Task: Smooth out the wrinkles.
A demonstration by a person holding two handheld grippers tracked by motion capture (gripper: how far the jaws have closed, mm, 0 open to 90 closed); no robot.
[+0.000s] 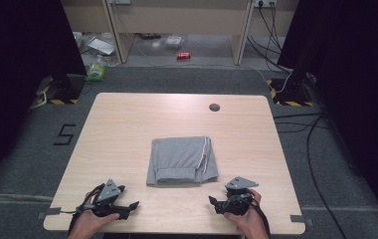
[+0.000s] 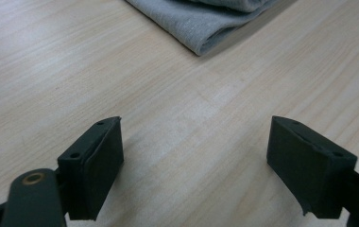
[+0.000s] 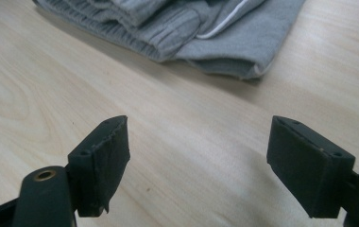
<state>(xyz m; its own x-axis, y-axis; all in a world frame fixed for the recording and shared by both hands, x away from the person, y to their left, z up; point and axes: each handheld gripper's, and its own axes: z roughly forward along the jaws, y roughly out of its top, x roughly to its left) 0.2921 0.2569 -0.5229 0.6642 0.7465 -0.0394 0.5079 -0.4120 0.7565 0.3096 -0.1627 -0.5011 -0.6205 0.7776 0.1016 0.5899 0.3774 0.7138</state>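
At the near edge of a pale wooden table [image 1: 127, 124], a person's hands hold two grippers. The left gripper [image 1: 127, 206] and right gripper [image 1: 216, 203] both rest with jaws spread wide, holding nothing. Beyond them, near the table's middle, lies a folded grey garment [image 1: 182, 160] with a white cord. No step seems begun; a next move would likely mean reaching forward to its near edge.
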